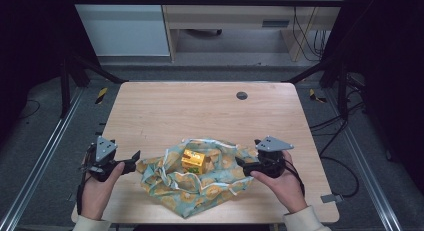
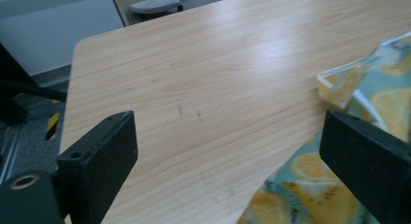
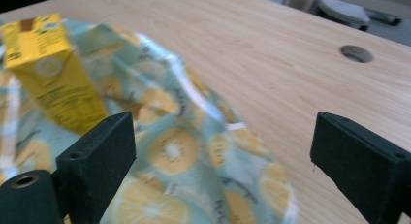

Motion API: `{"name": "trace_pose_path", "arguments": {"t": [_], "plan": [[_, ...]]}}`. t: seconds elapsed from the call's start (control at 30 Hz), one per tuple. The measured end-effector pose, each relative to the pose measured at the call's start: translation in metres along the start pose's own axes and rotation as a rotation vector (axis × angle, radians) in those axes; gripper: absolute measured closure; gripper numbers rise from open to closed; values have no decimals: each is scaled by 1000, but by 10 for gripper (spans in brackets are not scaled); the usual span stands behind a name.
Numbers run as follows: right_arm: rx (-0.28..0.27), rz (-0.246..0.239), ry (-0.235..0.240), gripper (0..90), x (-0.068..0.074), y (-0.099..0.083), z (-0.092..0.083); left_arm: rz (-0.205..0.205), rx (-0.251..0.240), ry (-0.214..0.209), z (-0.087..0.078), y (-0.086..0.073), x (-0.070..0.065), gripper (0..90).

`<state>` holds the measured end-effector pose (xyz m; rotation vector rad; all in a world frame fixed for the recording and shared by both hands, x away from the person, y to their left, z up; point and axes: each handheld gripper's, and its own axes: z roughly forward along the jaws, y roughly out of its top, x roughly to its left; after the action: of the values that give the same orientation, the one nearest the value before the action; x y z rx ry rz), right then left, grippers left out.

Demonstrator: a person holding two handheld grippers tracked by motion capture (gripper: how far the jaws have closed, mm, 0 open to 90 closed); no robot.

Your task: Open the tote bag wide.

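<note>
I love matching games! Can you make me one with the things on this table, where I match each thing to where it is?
Things:
1. yellow carton
2. lemon-print cloth
3. left claw
4. round hole

Places:
A. in the bare tabletop, far from the person
B. standing on the cloth
C. open, at the cloth's left edge
D. spread crumpled on the table between both claws

Pairs: 1-B, 2-D, 3-C, 4-A
</note>
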<state>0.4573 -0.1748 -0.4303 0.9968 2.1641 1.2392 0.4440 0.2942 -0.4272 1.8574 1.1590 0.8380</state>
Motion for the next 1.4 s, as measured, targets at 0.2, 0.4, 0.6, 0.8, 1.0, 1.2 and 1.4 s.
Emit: {"name": "trace_pose_path", "arguments": {"t": [0.2, 0.4, 0.6, 0.8, 1.0, 1.2, 1.4], "plan": [[-52, 63, -82, 74, -22, -1, -12, -8, -16, 22, -1, -2, 10, 59], [-78, 104, -162, 73, -47, -7, -22, -51, -46, 59, -9, -3, 25, 61], [-74, 131, -217, 71, -66, -14, -29, -88, -42, 74, -12, -7, 36, 66], [-85, 155, -266, 68, -82, -22, -36, -97, -34, 72, -10, -11, 44, 67], [-70, 176, -318, 67, -95, -31, -40, -73, 8, 66, -2, -18, 49, 69], [-63, 211, -354, 66, -109, -42, -46, -70, 43, 70, 3, -23, 54, 69], [-47, 240, -361, 60, -116, -50, -46, -50, 94, 51, 12, -27, 52, 67]]}}
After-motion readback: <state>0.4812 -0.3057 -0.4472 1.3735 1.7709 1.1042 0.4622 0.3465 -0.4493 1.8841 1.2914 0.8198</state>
